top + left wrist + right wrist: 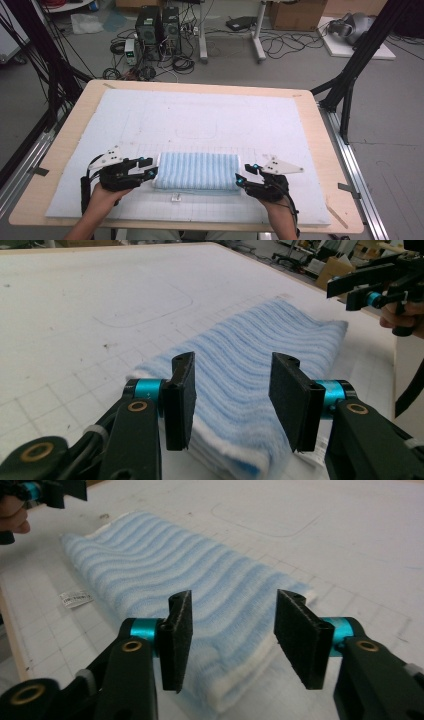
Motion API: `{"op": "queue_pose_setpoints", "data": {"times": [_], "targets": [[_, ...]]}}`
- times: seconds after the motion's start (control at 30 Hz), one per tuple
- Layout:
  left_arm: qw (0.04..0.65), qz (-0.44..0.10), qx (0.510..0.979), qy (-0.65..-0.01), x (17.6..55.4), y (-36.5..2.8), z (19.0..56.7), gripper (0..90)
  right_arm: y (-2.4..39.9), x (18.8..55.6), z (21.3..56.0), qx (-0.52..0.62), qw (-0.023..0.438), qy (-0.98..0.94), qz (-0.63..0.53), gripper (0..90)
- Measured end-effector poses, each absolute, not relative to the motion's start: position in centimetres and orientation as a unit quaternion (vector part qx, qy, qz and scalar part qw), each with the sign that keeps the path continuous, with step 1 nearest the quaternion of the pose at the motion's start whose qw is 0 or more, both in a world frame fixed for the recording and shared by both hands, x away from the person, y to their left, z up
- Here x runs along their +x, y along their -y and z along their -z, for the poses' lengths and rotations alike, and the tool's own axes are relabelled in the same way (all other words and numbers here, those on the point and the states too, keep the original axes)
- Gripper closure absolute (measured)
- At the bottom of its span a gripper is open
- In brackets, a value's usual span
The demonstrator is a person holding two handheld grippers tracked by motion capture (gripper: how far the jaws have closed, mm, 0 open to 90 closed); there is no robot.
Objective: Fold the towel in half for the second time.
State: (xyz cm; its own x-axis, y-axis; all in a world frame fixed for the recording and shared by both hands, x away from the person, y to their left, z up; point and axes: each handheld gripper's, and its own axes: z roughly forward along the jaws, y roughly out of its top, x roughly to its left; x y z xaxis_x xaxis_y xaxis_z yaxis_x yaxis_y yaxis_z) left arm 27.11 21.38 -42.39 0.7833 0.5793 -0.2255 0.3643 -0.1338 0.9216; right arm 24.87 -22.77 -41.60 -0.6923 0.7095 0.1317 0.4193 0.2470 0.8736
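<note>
While my left gripper (151,168) and right gripper (242,176) stand at either short end of the folded blue striped towel (196,171), both have their jaws parted, gripping nothing; the towel lies near the bench's (65,145) front edge, midway along it.

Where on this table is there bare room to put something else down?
The white mat lies bare from the folded blue towel to the far edge, and beside each gripper. It is crowded near the front edge: left gripper and right gripper flank the towel's ends, jaws open.
</note>
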Motion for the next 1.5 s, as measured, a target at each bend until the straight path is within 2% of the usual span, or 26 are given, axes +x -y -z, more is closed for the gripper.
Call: {"op": "queue_pose_setpoints", "data": {"times": [0.07,0.2,0.57,0.87,1.17,1.33,1.43,1.5], "targets": [[0.569,-0.093,0.752,-0.319,27.7,-20.6,42.6,53.9,21.8,25.3,41.8,0.354,0.145,-0.785,-0.487,53.4],[0.536,-0.083,0.776,-0.322,28.5,-18.9,43.6,55.4,20.2,26.0,42.5,0.339,0.138,-0.808,-0.462,54.2],[0.470,-0.084,0.820,-0.316,28.1,-18.5,44.7,56.7,19.5,25.8,43.9,0.315,0.125,-0.846,-0.412,54.0],[0.477,-0.084,0.817,-0.312,27.7,-18.9,44.8,56.0,20.3,25.3,43.9,0.309,0.116,-0.846,-0.418,52.7],[0.553,-0.117,0.757,-0.328,28.0,-20.4,43.4,41.7,21.1,25.4,42.6,0.311,0.134,-0.817,-0.466,42.7],[0.569,-0.140,0.727,-0.358,28.5,-21.3,42.8,31.0,21.6,25.8,42.3,0.326,0.149,-0.802,-0.478,30.9],[0.567,-0.161,0.718,-0.370,28.6,-21.9,42.4,21.6,22.5,26.0,42.0,0.338,0.173,-0.793,-0.476,24.5],[0.573,-0.174,0.712,-0.367,28.6,-22.4,42.2,21.6,22.7,26.0,41.9,0.340,0.181,-0.793,-0.472,23.1]]}}
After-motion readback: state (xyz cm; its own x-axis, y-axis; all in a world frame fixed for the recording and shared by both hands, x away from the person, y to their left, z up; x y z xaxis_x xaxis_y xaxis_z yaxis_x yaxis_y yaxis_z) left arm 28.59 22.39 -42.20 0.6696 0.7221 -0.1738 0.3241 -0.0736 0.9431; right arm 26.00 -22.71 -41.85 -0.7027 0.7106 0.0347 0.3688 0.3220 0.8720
